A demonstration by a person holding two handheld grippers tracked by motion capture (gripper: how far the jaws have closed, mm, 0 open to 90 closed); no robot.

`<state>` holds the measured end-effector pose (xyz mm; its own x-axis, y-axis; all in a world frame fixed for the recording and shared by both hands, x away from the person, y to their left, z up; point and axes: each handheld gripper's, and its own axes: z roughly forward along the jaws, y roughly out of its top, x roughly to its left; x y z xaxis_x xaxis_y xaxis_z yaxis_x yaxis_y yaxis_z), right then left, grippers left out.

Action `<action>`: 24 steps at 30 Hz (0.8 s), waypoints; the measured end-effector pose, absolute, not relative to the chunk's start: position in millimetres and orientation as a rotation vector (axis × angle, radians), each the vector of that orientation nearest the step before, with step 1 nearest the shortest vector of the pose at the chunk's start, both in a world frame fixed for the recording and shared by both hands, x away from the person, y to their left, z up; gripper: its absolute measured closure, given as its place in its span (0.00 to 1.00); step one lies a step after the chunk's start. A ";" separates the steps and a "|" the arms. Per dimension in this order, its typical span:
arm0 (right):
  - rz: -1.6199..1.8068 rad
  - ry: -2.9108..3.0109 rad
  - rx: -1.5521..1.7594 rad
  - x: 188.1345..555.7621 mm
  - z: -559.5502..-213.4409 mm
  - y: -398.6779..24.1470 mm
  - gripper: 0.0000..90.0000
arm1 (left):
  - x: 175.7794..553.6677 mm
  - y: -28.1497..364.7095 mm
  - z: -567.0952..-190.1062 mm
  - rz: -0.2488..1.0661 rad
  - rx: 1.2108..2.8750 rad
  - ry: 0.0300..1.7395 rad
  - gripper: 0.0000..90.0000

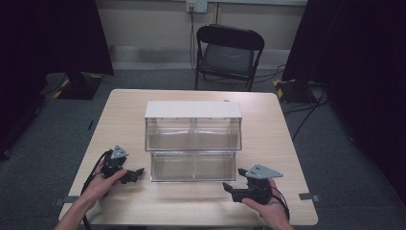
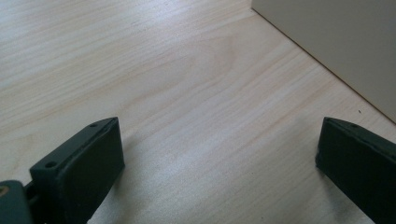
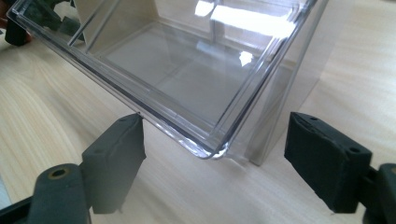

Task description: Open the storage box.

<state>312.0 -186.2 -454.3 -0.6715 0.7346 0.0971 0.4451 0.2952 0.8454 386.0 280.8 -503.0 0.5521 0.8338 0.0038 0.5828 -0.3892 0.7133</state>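
Clear plastic two-tier drawer cabinet with white top (image 1: 193,139) at centre of pale wooden counter (image 1: 268,120). Left claw (image 1: 136,172) wide, near its lower left corner. Right claw (image 1: 229,190) wide, near lower right corner.

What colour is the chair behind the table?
Black. The chair shows best in the high view.

Black folding chair (image 1: 229,55) against pale wall (image 1: 148,21); grey carpet floor (image 1: 52,124); dark curtains (image 1: 48,36) both sides.
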 end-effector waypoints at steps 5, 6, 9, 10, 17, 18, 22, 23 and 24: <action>1.329 2.250 1.091 313.6 -454.5 -188.9 0.19 | 386.0 280.8 -503.0 0.480 2.115 1.134 0.00; 1.330 2.250 1.092 313.5 -454.4 -189.0 0.20 | 386.0 280.8 -503.1 0.480 2.115 1.134 0.00; 1.333 2.251 1.089 313.6 -454.2 -189.0 0.20 | 386.0 280.8 -503.0 0.480 2.116 1.134 0.00; 1.332 2.253 1.091 313.7 -454.3 -188.9 0.20 | 386.0 280.8 -503.0 0.481 2.115 1.135 0.00; 1.348 2.255 1.101 313.7 -453.4 -189.7 0.19 | 386.0 280.8 -503.0 0.481 2.115 1.134 0.00; 1.353 2.256 1.107 313.9 -453.5 -189.7 0.19 | 386.0 280.8 -503.0 0.481 2.115 1.134 0.00; 1.366 2.257 1.100 314.1 -452.5 -190.1 0.19 | 385.9 280.8 -503.0 0.481 2.115 1.135 0.00; 1.367 2.257 1.099 314.1 -452.3 -190.2 0.19 | 385.9 280.8 -503.0 0.481 2.116 1.135 0.00; 1.368 2.258 1.094 314.2 -452.1 -190.2 0.19 | 385.9 280.8 -503.0 0.481 2.115 1.136 0.00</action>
<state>314.2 -190.2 -452.1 -0.6727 0.7268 0.1383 0.4589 0.2633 0.8486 385.9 280.8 -503.0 0.5512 0.8344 0.0039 0.5834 -0.3888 0.7131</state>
